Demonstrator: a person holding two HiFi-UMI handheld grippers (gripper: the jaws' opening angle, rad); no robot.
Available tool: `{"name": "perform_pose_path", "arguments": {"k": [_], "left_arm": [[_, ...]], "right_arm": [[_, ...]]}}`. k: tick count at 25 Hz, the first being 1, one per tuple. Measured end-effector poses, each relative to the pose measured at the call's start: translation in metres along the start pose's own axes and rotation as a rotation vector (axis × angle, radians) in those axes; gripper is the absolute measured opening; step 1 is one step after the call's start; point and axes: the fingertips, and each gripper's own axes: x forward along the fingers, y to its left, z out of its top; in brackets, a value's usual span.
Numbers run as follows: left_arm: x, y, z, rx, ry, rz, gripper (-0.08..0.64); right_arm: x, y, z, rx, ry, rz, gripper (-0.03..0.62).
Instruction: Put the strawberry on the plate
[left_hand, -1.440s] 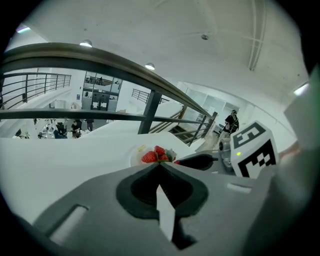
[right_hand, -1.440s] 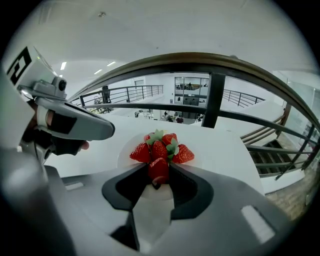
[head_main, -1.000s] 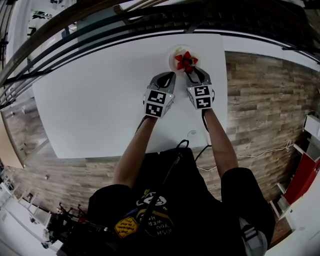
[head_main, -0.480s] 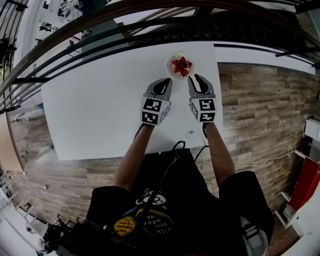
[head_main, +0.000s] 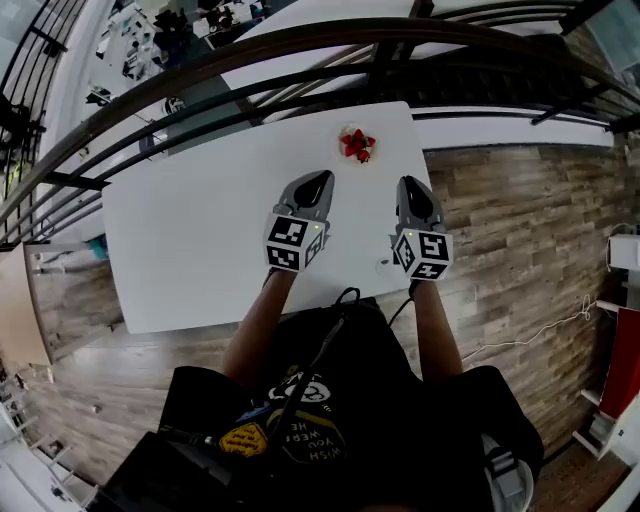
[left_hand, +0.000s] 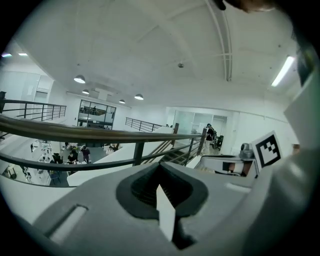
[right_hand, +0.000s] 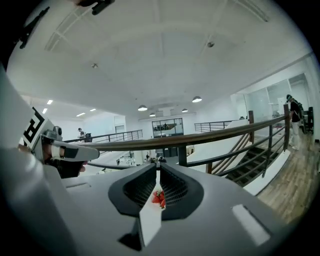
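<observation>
Strawberry (head_main: 358, 145), red with green leafy cap, on small round white plate (head_main: 342, 138) near far edge of white rectangular table (head_main: 190, 230); task judged complete as things lie. Left gripper (head_main: 318, 179), grey, with black-and-white marker cube: over table, near plate but apart from it, jaws pressed together, nothing between. Right gripper (head_main: 411, 183), same make: near right edge of table, apart from plate, jaws closing and almost together, nothing between; only a distant red speck of fruit visible through the slit. Possible faults, as judgement: plate nudged toward far edge or fruit tipped off, caused by a forward swing of either gripper across the bare tabletop in between; black cable (head_main: 345, 298) caught on near table edge, caused by a careless pull of the arms. Nearby: small pale round disc (head_main: 383, 266) on table just beside right gripper, nature unclear; dark metal railing with brown handrail (head_main: 300, 45) beyond table; wood-plank floor (head_main: 520, 200) to right. No obstruction between grippers and plate.
</observation>
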Motion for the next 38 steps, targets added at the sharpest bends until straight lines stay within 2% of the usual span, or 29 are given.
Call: {"name": "perform_pose_path", "arguments": {"k": [4, 7, 14, 18, 25, 34, 38], "left_arm": [[-0.056, -0.027, 0.026, 0.040, -0.047, -0.050, 0.000], [-0.102, -0.047, 0.039, 0.063, -0.083, -0.086, 0.000], [-0.172, -0.076, 0.045, 0.066, -0.138, -0.140, 0.000], [-0.199, -0.086, 0.036, 0.075, -0.133, -0.145, 0.000], [-0.225, -0.090, 0.013, 0.066, -0.108, -0.148, 0.000], [-0.232, -0.098, 0.006, 0.055, -0.101, -0.177, 0.000], [-0.226, -0.099, -0.003, 0.068, -0.063, -0.195, 0.000]], "right_arm": [[-0.064, 0.024, 0.030, 0.063, -0.090, -0.047, 0.005], [-0.111, 0.056, 0.045, 0.060, -0.129, -0.050, 0.004], [-0.181, 0.122, 0.057, 0.046, -0.193, -0.032, 0.003], [-0.202, 0.145, 0.049, 0.042, -0.191, -0.026, 0.003], [-0.221, 0.170, 0.033, 0.050, -0.168, -0.017, 0.003], [-0.232, 0.168, 0.027, 0.060, -0.159, -0.031, 0.003], [-0.230, 0.167, 0.028, 0.060, -0.155, -0.029, 0.003]]}}
